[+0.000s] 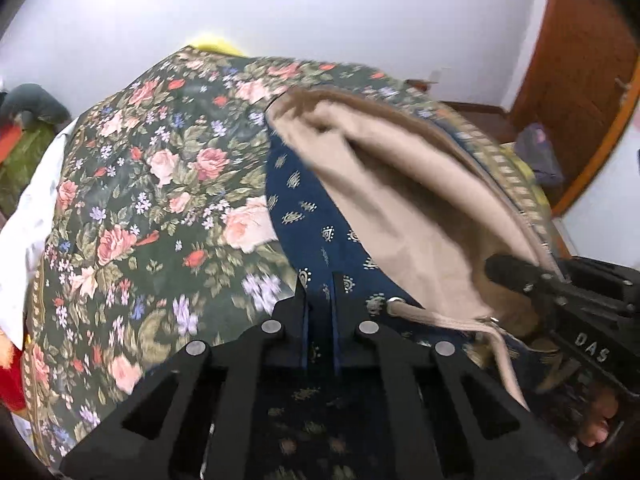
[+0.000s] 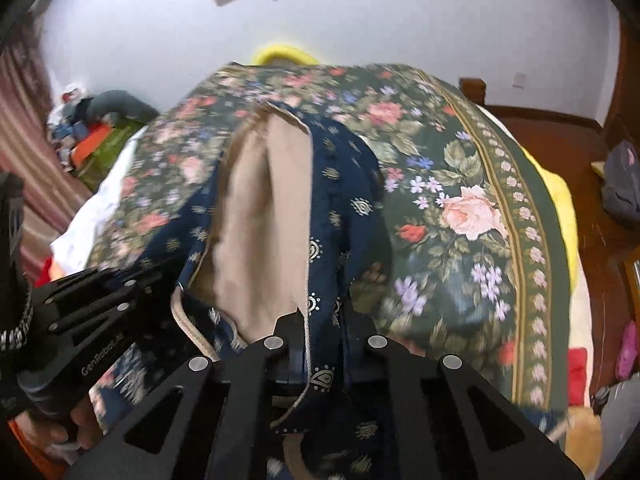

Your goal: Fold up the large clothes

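Note:
A navy blue garment with small gold motifs and a beige lining hangs lifted over a bed. My left gripper is shut on its navy edge near a beige drawstring. In the left wrist view the right gripper shows at the right, pinching the same garment. In the right wrist view my right gripper is shut on the navy garment along its beige-lined opening. The left gripper shows at the left there, holding the cloth.
A dark green floral bedspread covers the bed below. A yellow pillow lies at the far end. Clutter sits at the left by a curtain. A wooden door and a grey bag are at the right.

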A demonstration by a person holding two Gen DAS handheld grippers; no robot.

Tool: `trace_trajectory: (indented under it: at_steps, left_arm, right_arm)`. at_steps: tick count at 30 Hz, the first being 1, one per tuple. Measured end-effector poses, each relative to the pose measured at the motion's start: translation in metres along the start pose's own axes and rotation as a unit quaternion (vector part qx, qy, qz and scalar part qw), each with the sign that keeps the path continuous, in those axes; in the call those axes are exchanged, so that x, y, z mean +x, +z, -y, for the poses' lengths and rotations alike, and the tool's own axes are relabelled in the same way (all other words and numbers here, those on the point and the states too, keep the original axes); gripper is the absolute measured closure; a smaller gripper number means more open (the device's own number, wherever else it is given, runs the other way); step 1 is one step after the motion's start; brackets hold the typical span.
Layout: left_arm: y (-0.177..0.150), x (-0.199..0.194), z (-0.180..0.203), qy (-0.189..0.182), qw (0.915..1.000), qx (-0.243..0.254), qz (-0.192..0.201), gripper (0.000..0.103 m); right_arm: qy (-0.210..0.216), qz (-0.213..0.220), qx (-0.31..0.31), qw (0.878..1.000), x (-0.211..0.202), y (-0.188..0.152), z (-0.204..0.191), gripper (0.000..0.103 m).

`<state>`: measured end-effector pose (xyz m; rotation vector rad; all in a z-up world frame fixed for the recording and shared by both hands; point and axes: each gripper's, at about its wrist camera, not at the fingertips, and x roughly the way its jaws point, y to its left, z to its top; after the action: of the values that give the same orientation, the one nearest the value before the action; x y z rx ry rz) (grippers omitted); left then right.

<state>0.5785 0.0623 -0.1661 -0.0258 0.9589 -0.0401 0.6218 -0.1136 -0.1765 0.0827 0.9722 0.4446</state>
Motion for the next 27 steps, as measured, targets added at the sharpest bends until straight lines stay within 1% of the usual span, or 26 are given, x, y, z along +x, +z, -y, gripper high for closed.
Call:
trace_trajectory:
  at_steps: [2,4,5,8,10,11,13,16,19,21,22,23,26,27]
  left_arm:
    - [-0.009,-0.028,0.000,-0.012,0.9998,0.013,0.009,0.096]
    - [-0.017,-0.048,0.002,-0.014,0.9994,0.028,0.016,0.096]
    - [-0.025,-0.064,0.001,-0.023,0.9991,0.032,0.018,0.096]
    - [-0.046,-0.093,0.000,-0.046,0.9982,0.035,0.013,0.096]
    - [-0.059,-0.105,0.000,-0.053,0.9977,0.040,0.008,0.096]
    - [-0.071,-0.112,0.001,-0.057,0.9973,0.046,0.003,0.096]
    - [-0.089,-0.118,0.002,-0.062,0.9969,0.048,-0.005,0.095]
    - [-0.124,-0.113,0.002,-0.080,0.9953,0.036,-0.041,0.095]
    - [-0.150,-0.100,0.005,-0.074,0.9945,0.032,-0.067,0.095]
    - [-0.168,-0.091,0.003,-0.072,0.9938,0.023,-0.081,0.095]
    - [-0.173,-0.088,0.002,-0.075,0.9934,0.018,-0.085,0.095]
    - [-0.178,-0.084,-0.001,-0.078,0.9928,0.009,-0.090,0.094]
    - [-0.188,-0.080,-0.007,-0.085,0.9925,-0.011,-0.087,0.093]
    - [-0.190,-0.082,-0.008,-0.084,0.9927,-0.010,-0.086,0.091]
  right_arm:
    - [0.011,0.004,-0.013,1.000,-0.023,-0.010,-0.009,0.095]
    - [0.021,0.009,-0.023,0.999,-0.044,-0.022,-0.016,0.095]
    - [0.026,0.012,-0.030,0.999,-0.056,-0.030,-0.020,0.095]
    - [0.038,0.014,-0.039,0.998,-0.086,-0.056,-0.028,0.095]
    - [0.042,0.008,-0.044,0.998,-0.102,-0.078,-0.031,0.095]
    - [0.042,0.007,-0.045,0.998,-0.107,-0.086,-0.031,0.095]
    - [0.036,0.000,-0.049,0.998,-0.114,-0.106,-0.031,0.095]
    - [0.011,-0.006,-0.053,0.998,-0.119,-0.136,-0.030,0.094]
    - [-0.027,-0.022,-0.075,0.997,-0.114,-0.159,-0.033,0.094]
    - [-0.061,-0.037,-0.100,0.992,-0.106,-0.171,-0.036,0.094]
    - [-0.077,-0.048,-0.116,0.989,-0.102,-0.178,-0.039,0.094]
    - [-0.084,-0.052,-0.124,0.987,-0.098,-0.180,-0.039,0.094]
    - [-0.097,-0.047,-0.136,0.985,-0.099,-0.191,-0.040,0.093]
    - [-0.100,-0.046,-0.139,0.984,-0.100,-0.193,-0.040,0.092]
